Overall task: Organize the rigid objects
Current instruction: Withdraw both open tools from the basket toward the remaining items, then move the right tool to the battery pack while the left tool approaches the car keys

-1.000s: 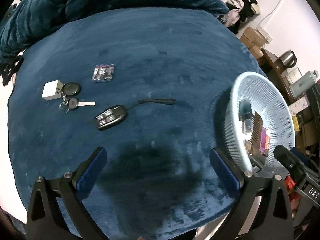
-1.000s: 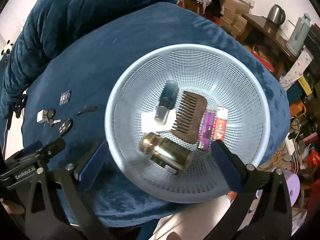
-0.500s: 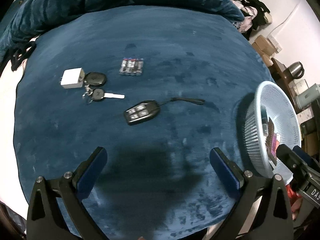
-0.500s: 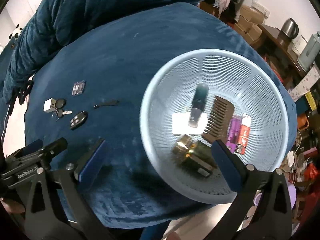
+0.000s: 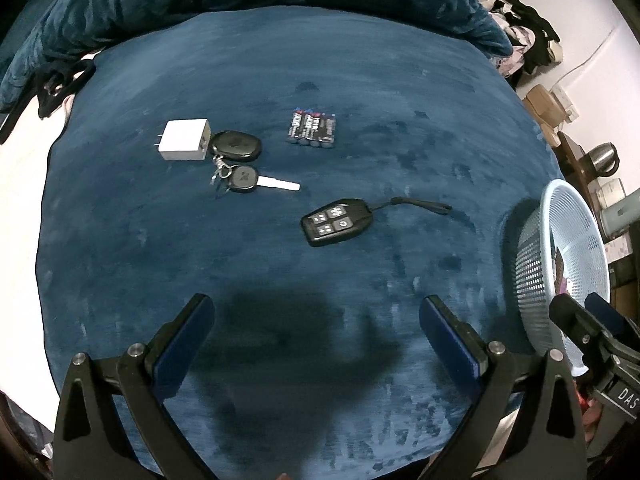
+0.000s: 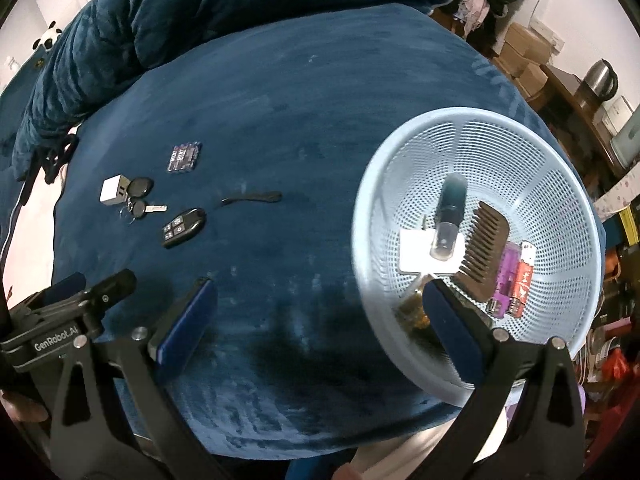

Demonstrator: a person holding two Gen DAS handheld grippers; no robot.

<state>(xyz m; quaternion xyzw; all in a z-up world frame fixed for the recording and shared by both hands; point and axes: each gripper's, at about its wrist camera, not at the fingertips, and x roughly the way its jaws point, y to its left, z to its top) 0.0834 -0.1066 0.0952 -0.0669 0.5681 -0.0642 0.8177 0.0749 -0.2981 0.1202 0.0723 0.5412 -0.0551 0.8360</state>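
Both grippers, left gripper [image 5: 316, 320] & right gripper [image 6: 318, 304], are held wide open, empty; remote fob [image 5: 337, 222] could be snagged by its strap [image 5: 420, 204]; keys [image 5: 236, 164] lie touching the charger [image 5: 184, 140], so both may be dragged

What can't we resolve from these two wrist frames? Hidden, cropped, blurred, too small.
- Gold bottle in the basket, right wrist view: mostly behind the right gripper's finger pad, and blurred.
- Basket contents, left wrist view: only a sliver shows over the near wall; the basket sits at the frame edge.
- Battery pack print: too small in both views.
- Clear-capped bottle, right wrist view: motion-blurred, label unreadable.
- Left gripper: open, nothing between the pads.
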